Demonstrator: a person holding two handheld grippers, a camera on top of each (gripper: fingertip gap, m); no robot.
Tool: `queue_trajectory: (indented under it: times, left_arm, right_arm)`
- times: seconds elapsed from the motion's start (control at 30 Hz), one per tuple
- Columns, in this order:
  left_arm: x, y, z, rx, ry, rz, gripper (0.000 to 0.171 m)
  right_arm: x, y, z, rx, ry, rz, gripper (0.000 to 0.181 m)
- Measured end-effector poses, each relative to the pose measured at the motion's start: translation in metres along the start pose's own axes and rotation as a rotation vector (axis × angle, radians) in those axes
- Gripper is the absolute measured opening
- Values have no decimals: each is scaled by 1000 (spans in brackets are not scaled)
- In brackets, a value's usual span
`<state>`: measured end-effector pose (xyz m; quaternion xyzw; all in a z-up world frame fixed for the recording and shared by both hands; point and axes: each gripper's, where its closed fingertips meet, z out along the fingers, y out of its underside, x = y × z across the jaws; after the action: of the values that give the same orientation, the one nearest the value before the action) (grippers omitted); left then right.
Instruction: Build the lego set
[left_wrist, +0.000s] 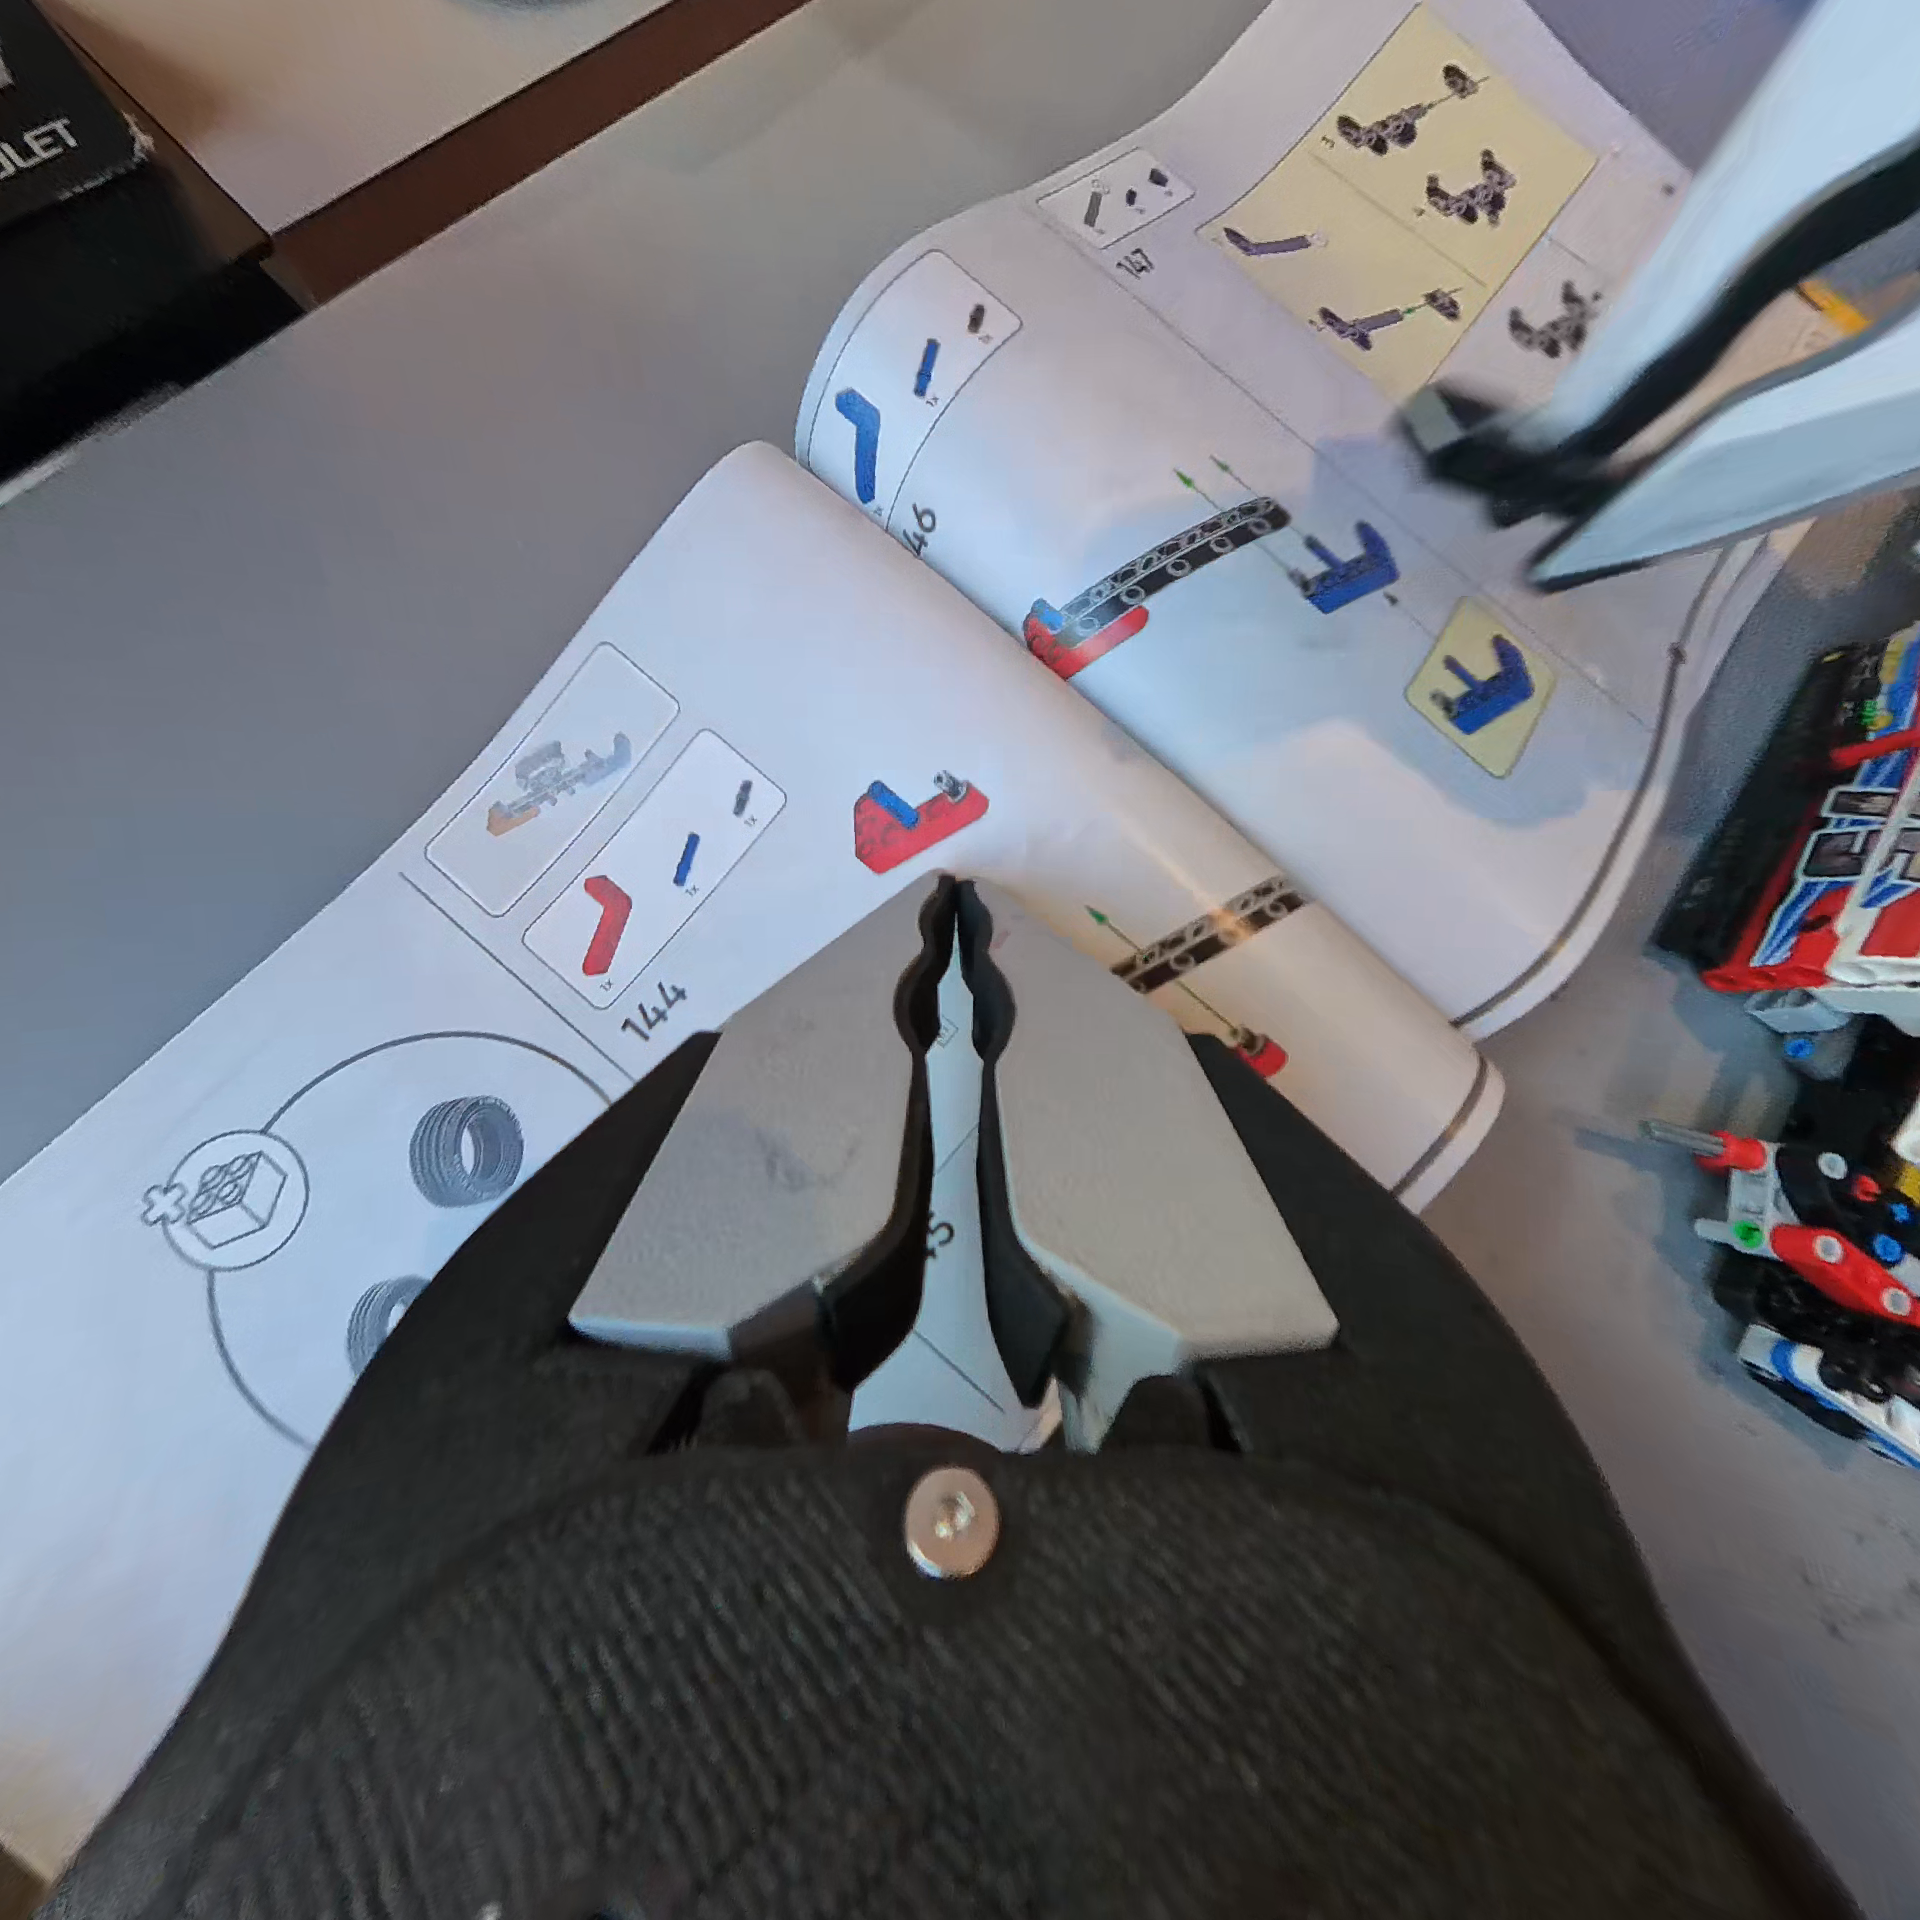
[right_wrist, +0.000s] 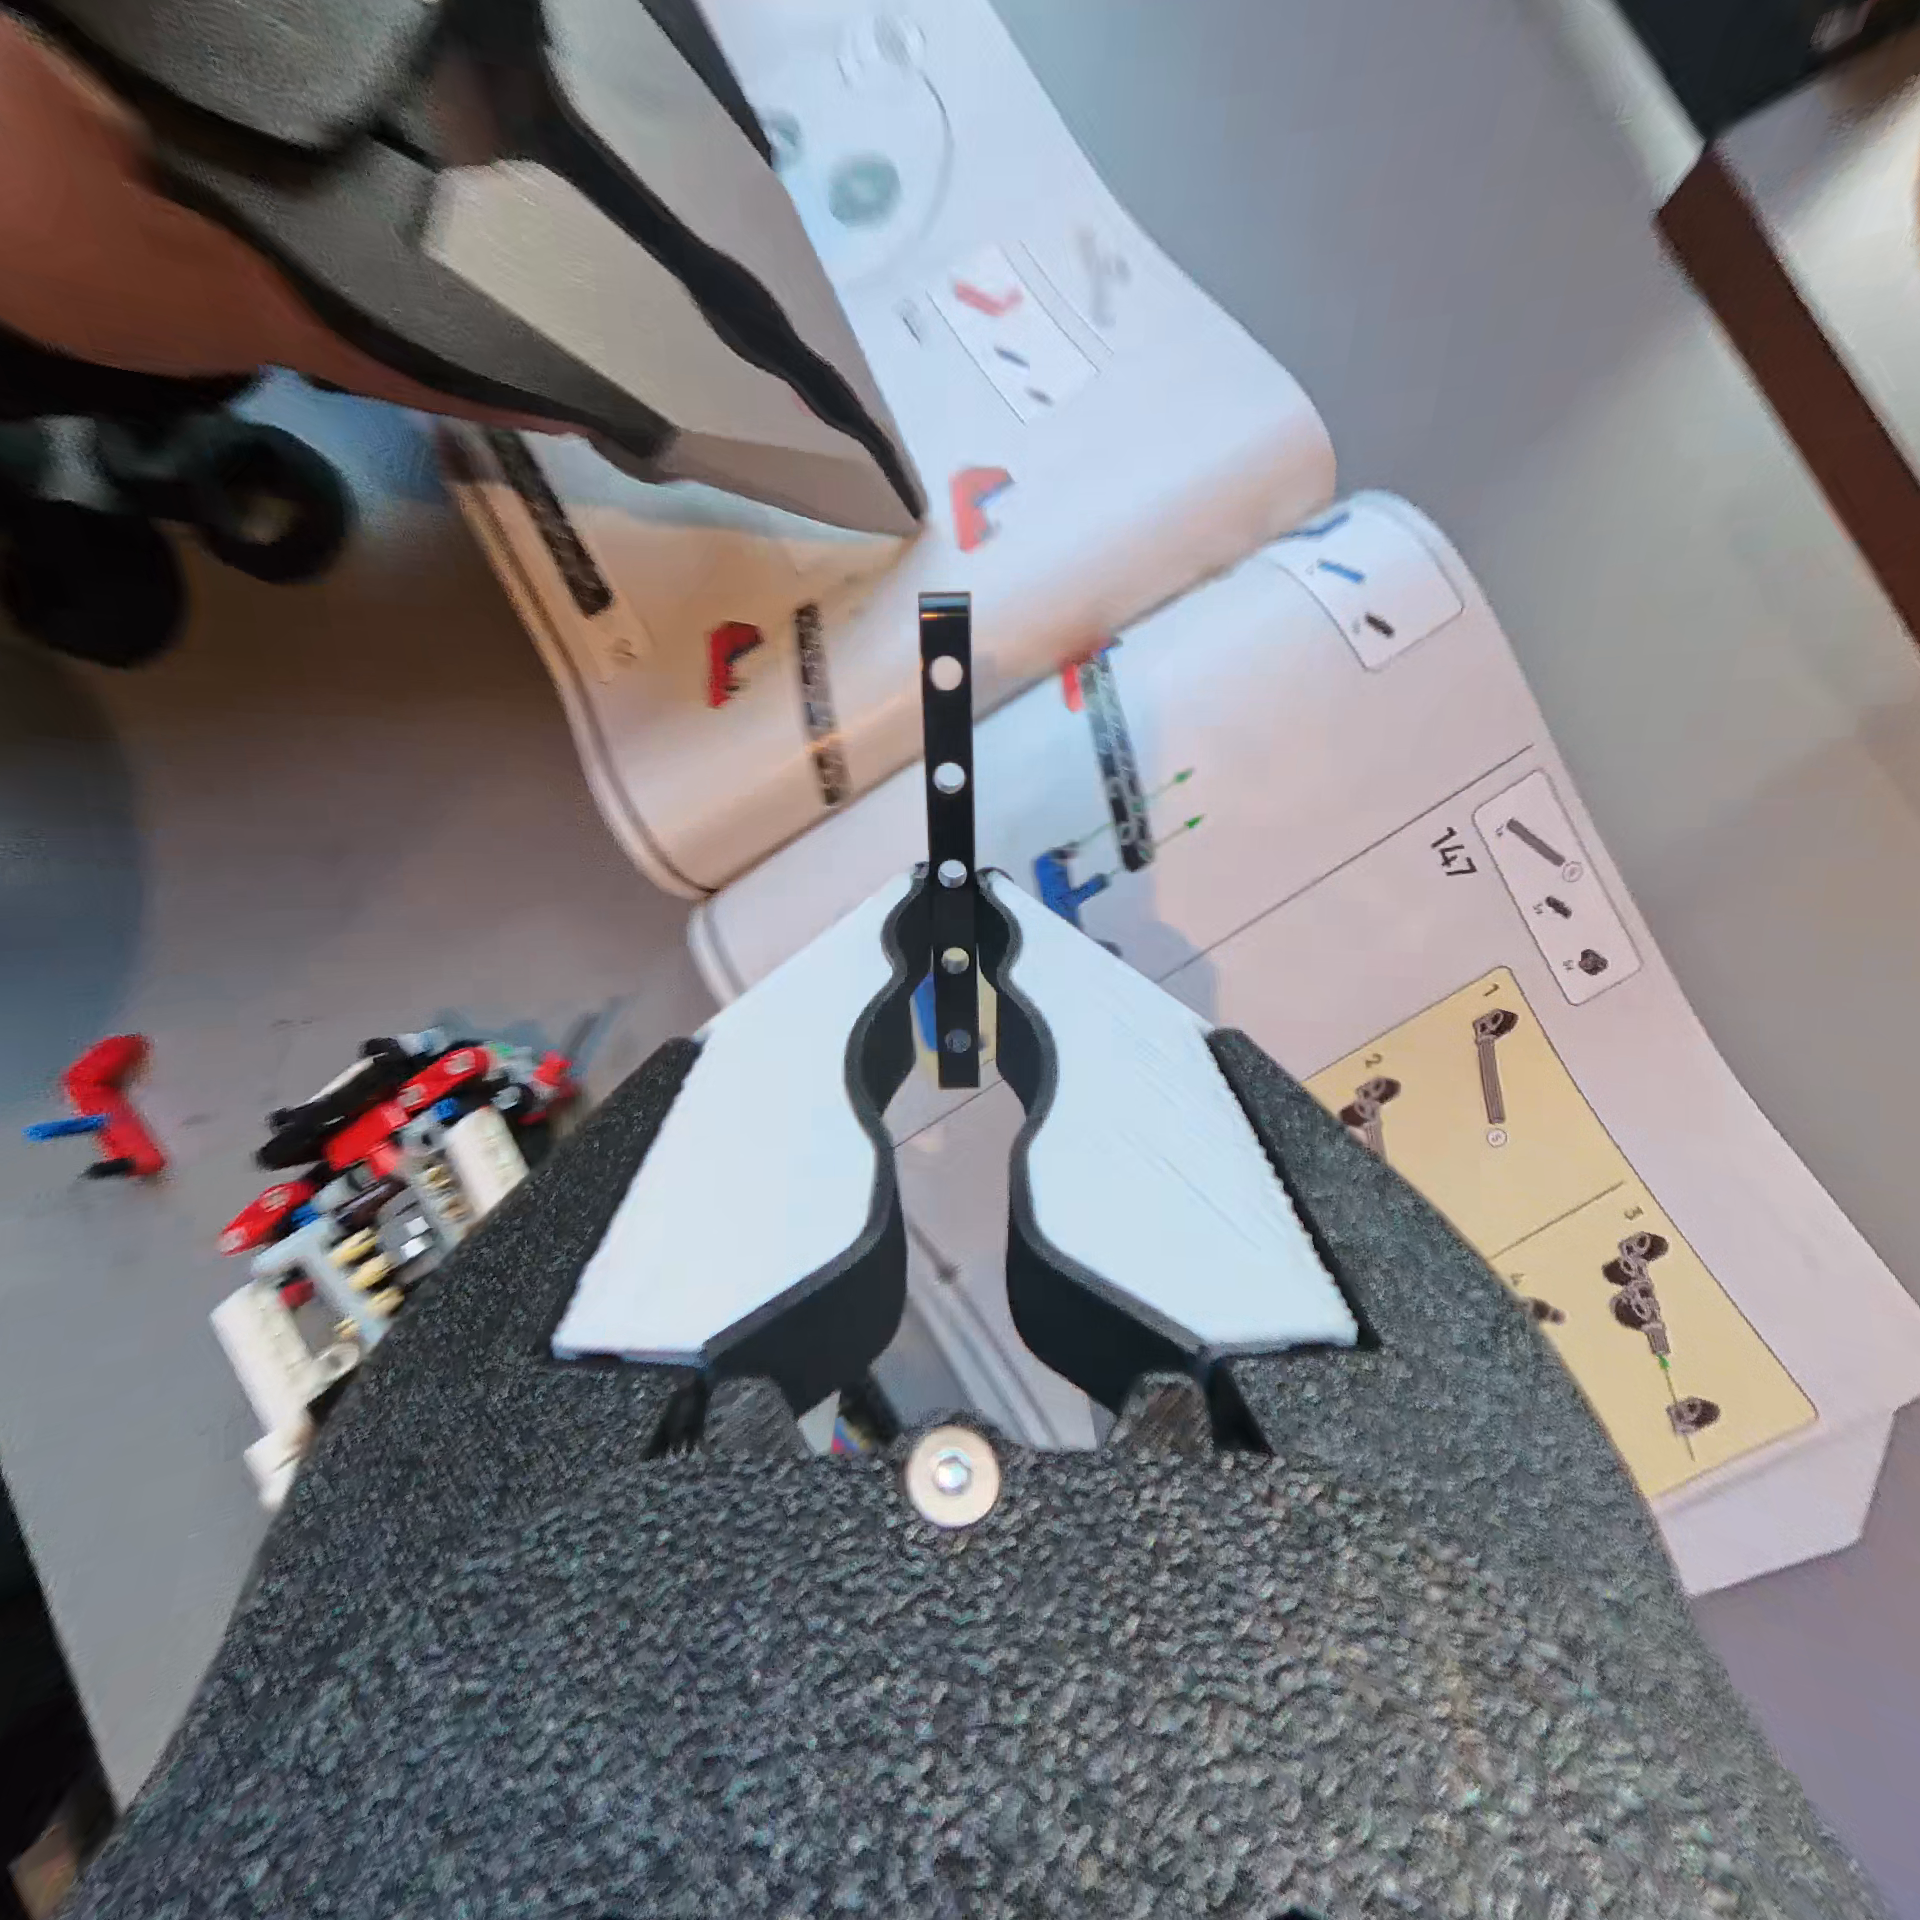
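Note:
My right gripper (right_wrist: 948, 878) is shut on a thin black beam (right_wrist: 948, 727) with a row of holes. The beam sticks straight forward above the open instruction booklet (right_wrist: 1299, 831). My left gripper (left_wrist: 954, 888) is shut with nothing between its tips and hovers over the booklet (left_wrist: 831, 675). In the left wrist view the right gripper (left_wrist: 1507, 478) comes in from the upper right, with the beam's end (left_wrist: 1439, 421) showing. The part-built red, white and black model (right_wrist: 395, 1143) lies left of my right gripper, and at the right edge of the left wrist view (left_wrist: 1818, 831).
A loose red angled piece with a blue pin (right_wrist: 114, 1101) lies on the grey table left of the model. A black box (left_wrist: 62, 156) sits at the far left. A dark wooden edge (right_wrist: 1787, 312) runs along the upper right. A person's arm (right_wrist: 156, 260) holds the left gripper. The tips of one gripper are about 11 cm away from the tips of the other.

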<state>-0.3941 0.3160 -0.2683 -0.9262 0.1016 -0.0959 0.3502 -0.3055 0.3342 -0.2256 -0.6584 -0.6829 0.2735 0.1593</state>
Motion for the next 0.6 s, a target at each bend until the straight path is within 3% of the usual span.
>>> queue_trajectory:
  times: [0.17, 0.3, 0.47, 0.6]
  left_arm:
    - [6, -1, -19, -22, -35, 46, 0]
    - [22, -6, -59, 27, -20, 53, 0]
    - [102, 25, -112, 25, 185, 125, 0]
    - [162, 58, -131, 60, 322, 196, 0]
  right_arm:
    - [-44, 1, -65, 96, 46, -118, 7]
    - [-100, 27, -102, 115, 36, -198, 7]
    - [-160, 62, -96, 96, -17, -256, 7]
    - [-186, 74, -71, 70, -26, -303, 8]
